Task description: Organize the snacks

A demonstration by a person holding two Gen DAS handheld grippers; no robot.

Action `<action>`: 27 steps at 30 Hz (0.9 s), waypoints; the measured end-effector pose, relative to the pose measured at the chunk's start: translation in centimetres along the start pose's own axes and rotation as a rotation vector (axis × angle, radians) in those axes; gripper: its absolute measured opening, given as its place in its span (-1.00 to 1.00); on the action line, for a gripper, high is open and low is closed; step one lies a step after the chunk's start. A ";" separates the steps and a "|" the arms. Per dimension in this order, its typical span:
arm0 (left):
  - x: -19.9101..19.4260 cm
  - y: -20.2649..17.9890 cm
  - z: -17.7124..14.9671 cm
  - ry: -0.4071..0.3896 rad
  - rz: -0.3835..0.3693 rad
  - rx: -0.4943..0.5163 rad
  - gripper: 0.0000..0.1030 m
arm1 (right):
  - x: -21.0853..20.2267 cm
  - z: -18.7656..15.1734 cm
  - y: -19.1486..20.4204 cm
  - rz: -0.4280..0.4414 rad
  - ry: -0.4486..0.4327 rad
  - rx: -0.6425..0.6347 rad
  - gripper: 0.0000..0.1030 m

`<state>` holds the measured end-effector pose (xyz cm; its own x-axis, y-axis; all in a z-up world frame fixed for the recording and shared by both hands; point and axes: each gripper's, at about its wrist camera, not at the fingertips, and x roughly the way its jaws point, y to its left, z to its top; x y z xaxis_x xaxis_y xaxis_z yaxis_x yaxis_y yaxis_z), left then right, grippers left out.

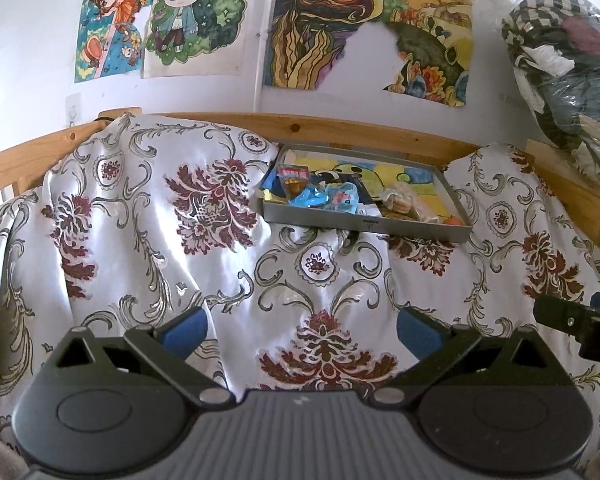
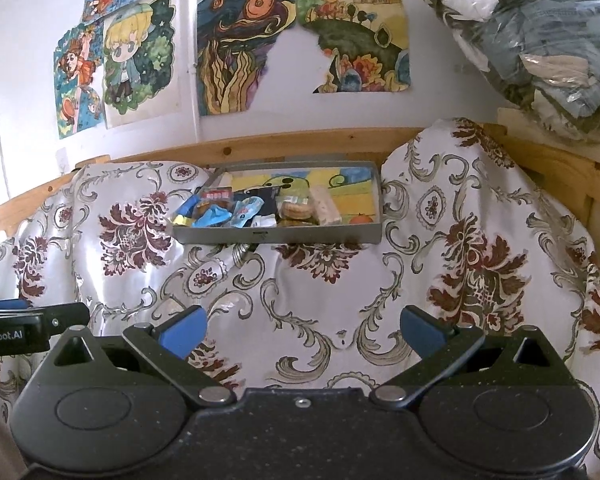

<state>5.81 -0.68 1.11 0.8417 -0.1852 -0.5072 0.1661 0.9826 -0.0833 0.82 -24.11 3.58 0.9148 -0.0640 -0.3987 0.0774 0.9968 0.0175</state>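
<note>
Fingers spread, empty, on left gripper and right gripper; snack tray far ahead—I'd reach in next.

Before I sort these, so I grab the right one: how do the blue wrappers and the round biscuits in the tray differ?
The blue wrappers are crinkled, bright packets at the tray's left; the round biscuits are tan, stacked in clear wrap, nearer its middle. The wrappers lie jumbled across one another; the biscuits form one neat pile. Both lie inside the grey tray.
</note>
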 end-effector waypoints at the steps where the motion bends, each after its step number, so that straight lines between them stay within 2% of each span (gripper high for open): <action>1: 0.0 0.0 0.0 0.000 0.001 0.000 0.99 | 0.0 0.0 0.0 0.000 0.000 0.001 0.99; 17: 0.1 0.1 -0.1 0.005 0.000 -0.002 0.99 | 0.1 0.0 -0.1 0.000 0.003 0.002 0.99; 27: 0.4 -0.2 -0.4 0.069 -0.005 -0.031 0.99 | 0.1 0.0 -0.1 0.000 0.002 0.001 0.99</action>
<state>5.87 -0.99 0.59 0.8032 -0.1902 -0.5645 0.1536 0.9817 -0.1123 0.88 -24.19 3.55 0.9139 -0.0640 -0.4008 0.0778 0.9968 0.0184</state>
